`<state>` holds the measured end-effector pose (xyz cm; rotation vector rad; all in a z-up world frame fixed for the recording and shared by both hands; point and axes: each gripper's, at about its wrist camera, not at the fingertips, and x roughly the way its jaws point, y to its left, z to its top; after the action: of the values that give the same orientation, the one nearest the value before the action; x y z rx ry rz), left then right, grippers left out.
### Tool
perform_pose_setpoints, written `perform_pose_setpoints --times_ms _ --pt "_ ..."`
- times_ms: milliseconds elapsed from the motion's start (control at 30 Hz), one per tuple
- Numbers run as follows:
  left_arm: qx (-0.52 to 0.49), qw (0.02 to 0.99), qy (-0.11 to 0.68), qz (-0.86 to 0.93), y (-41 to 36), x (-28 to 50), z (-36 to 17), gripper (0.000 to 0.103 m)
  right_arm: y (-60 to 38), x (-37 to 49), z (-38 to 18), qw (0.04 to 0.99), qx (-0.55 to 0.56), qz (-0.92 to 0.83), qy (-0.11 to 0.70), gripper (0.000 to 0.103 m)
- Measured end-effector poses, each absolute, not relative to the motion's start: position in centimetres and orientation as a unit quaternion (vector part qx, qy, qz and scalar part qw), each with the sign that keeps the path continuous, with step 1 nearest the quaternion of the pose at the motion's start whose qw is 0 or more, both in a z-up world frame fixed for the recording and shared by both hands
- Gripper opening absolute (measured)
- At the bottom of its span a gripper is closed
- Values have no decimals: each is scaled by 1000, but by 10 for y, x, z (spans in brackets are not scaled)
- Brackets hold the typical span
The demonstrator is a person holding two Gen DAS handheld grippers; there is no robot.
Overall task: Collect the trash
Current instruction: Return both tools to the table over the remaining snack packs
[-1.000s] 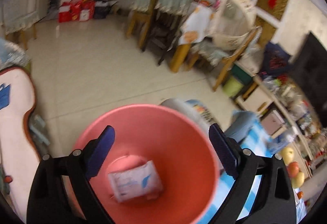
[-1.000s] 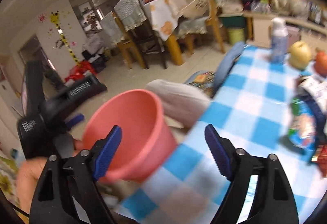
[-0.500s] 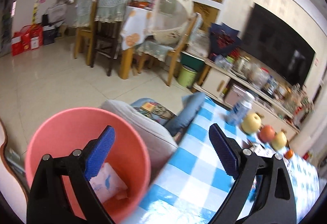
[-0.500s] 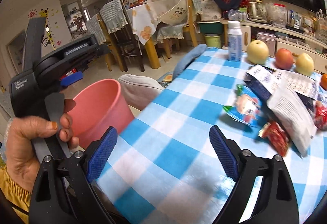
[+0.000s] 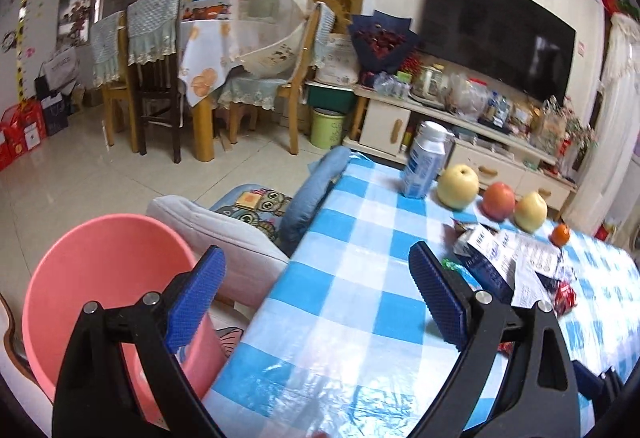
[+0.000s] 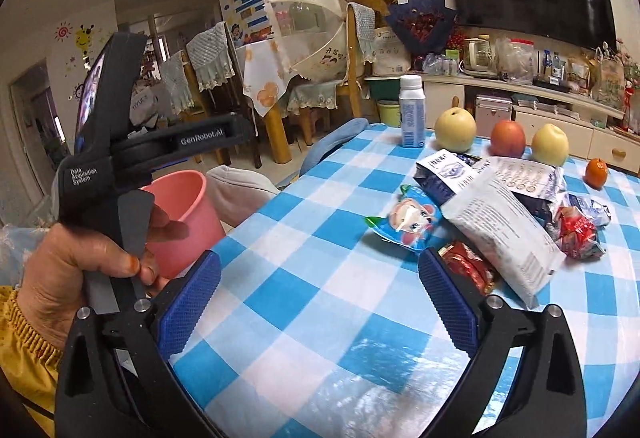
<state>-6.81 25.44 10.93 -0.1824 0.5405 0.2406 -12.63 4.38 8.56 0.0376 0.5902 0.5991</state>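
A pink bin [image 5: 100, 270] stands on the floor by the corner of the blue-checked table [image 5: 360, 302]; in the right wrist view the pink bin [image 6: 188, 198] shows behind a hand [image 6: 80, 262] that grips the left tool. My left gripper [image 5: 316, 258] is open over the table's edge and holds nothing. My right gripper [image 6: 320, 262] hangs over the cloth, its jaws opening with nothing between them. Ahead of it lie a blue mouse packet [image 6: 408, 222], a white bag [image 6: 500, 234], a dark blue bag [image 6: 444, 170] and red wrappers [image 6: 468, 266].
A milk bottle [image 6: 412, 118], three round fruits [image 6: 508, 138] and a small orange [image 6: 596, 170] line the table's far edge. A grey cushioned seat [image 5: 224, 226] stands between bin and table. Dining chairs [image 5: 152, 78] and a TV cabinet [image 5: 460, 142] are further back.
The left wrist view has swung from looking down into the bin to the table, so the bin now sits at the lower left. The right gripper turned towards the wrappers and its jaws widened.
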Motion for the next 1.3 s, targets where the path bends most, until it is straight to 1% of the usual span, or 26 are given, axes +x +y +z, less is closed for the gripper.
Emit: perform_pose_setpoints --times_ms 333,567,833,1167,1200,1267,1300 --pt "-37 958 276 73 204 -58 101 93 3 -124 76 902 51 282 323 98" --pt "7 954 297 44 165 -50 89 93 -30 -121 74 900 62 261 342 98" --pt "23 947 320 7 135 -42 78 93 -79 -109 69 901 76 208 373 98" --pt "67 929 365 1 112 -4 50 91 -141 -94 80 915 104 152 358 98" --pt "69 926 371 -1 111 0 46 90 -147 -91 79 916 105 145 359 98" --pt "73 922 381 -3 109 8 40 83 -162 -82 76 916 113 131 363 98" --pt "77 918 388 -3 107 12 35 83 -167 -78 76 915 116 126 365 98"
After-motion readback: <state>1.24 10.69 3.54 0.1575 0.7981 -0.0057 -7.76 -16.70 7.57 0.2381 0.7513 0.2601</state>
